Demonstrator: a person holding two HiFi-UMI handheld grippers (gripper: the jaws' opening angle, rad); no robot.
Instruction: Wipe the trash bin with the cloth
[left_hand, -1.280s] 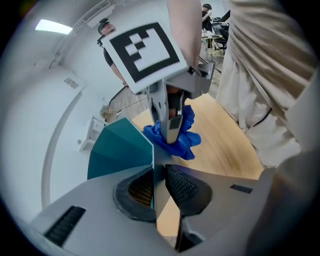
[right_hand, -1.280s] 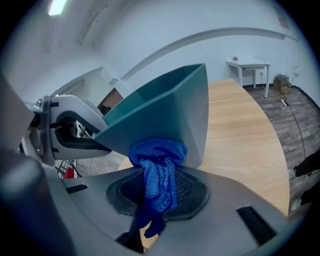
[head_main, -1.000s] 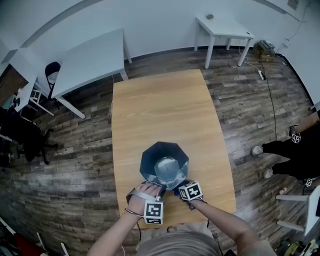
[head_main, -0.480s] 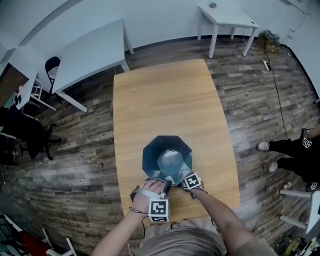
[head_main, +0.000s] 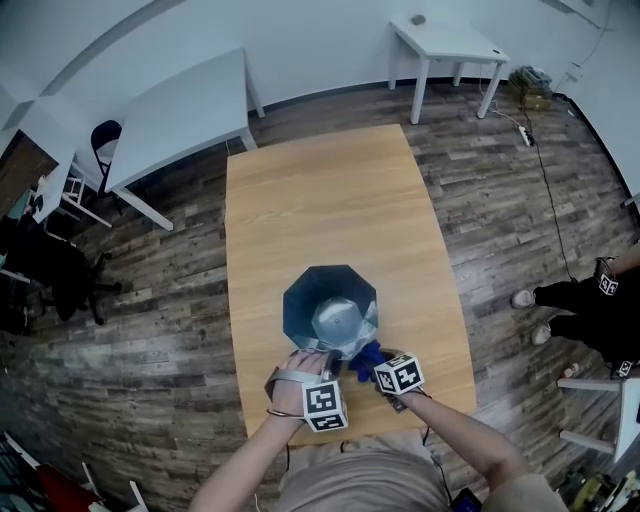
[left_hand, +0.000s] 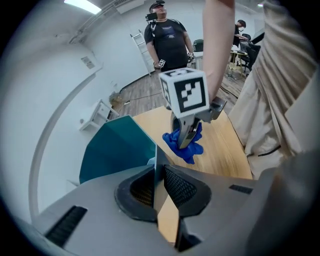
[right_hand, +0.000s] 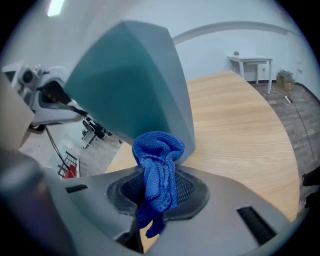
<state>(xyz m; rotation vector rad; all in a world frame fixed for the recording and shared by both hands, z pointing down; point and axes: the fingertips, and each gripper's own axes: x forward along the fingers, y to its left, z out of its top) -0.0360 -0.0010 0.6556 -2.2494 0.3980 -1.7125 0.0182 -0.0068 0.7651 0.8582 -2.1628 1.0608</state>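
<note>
Head view: a long light-wood table (head_main: 330, 200) stands on a dark plank floor. A teal, eight-sided trash bin (head_main: 298, 310) stands upright, open mouth up, near the table's near edge, about midway between its left and right edges. The left gripper (head_main: 325, 370), with its marker cube, reaches the bin's near rim. The right gripper (head_main: 380, 365) sits just right of it, carrying a bright blue knitted cloth (head_main: 360, 357) at the bin's near right side. A white table (head_main: 180, 110) stands beyond the far left corner.

Left gripper view: the left gripper's (left_hand: 157, 187) jaws are pinched on the thin rim wall of the trash bin (left_hand: 120, 147), one pad on each side, and have just been closing on it. Beyond, the right gripper (left_hand: 187, 137) points down with the cloth (left_hand: 182, 149) bunched at its tip above the table (left_hand: 220, 150). A person in black (left_hand: 167, 35) stands far behind.

Right gripper view: the right gripper's (right_hand: 157, 192) jaws are clamped on the cloth (right_hand: 157, 160), which bulges up out of them. The bunch is just beside the outer wall of the trash bin (right_hand: 135, 85); contact cannot be told. The table (right_hand: 235, 125) stretches away to the right.
</note>
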